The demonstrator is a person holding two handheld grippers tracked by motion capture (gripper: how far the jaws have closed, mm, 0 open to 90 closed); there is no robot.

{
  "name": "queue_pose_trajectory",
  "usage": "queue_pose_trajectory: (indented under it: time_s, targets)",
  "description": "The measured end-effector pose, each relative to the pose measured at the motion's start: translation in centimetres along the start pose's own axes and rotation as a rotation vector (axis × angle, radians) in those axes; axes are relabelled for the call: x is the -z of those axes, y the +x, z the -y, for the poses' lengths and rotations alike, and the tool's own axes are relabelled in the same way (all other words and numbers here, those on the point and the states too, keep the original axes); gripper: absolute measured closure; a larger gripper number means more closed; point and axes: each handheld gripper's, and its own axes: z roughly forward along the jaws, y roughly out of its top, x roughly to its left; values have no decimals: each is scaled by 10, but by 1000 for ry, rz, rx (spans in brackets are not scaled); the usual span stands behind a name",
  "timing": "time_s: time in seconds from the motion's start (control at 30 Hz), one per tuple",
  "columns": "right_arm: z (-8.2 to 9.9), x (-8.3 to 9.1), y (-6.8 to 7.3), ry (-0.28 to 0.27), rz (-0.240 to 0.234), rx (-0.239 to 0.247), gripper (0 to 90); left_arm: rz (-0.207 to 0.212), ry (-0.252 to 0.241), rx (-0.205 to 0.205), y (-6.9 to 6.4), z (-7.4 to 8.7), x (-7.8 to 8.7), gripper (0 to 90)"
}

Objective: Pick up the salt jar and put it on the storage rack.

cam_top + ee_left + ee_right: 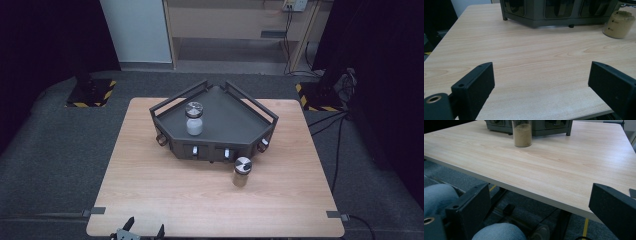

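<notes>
A dark grey angular rack with rails and small drawers stands at the table's back middle. On its top sits a jar of white powder with a metal lid. A second jar, filled with tan powder, stands on the table just in front of the rack. My left gripper hovers over the table's near edge, jaws wide apart with nothing between them. My right gripper is held below and before the table's near edge, jaws wide apart and empty.
The light wooden table has a broad bare area in front of the rack. In the right gripper view a person's knees in blue jeans sit under the table edge. Grey carpet, cables and yellow-black marked bases surround the table.
</notes>
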Motion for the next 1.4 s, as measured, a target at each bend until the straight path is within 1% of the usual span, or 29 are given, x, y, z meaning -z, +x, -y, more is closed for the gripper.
queue_pose_trajectory:
  time_s: [0.23, 0.63, 1.0, 1.4]
  targets:
    - [0, -2, -2, 4, 0, -5, 44, -3, -3, -5, 1, 1, 0, 59]
    - [-1, -6, -3, 3, -25, -7, 44, -22, 0, 3, 4, 3, 3, 59]
    - [0, -2, -4, -7, -19, -10, 44, -20, 1, -2, 2, 3, 2, 59]
    - [-1, -3, -3, -6, -20, -3, 44, -24, -13, -6, 2, 4, 3, 59]
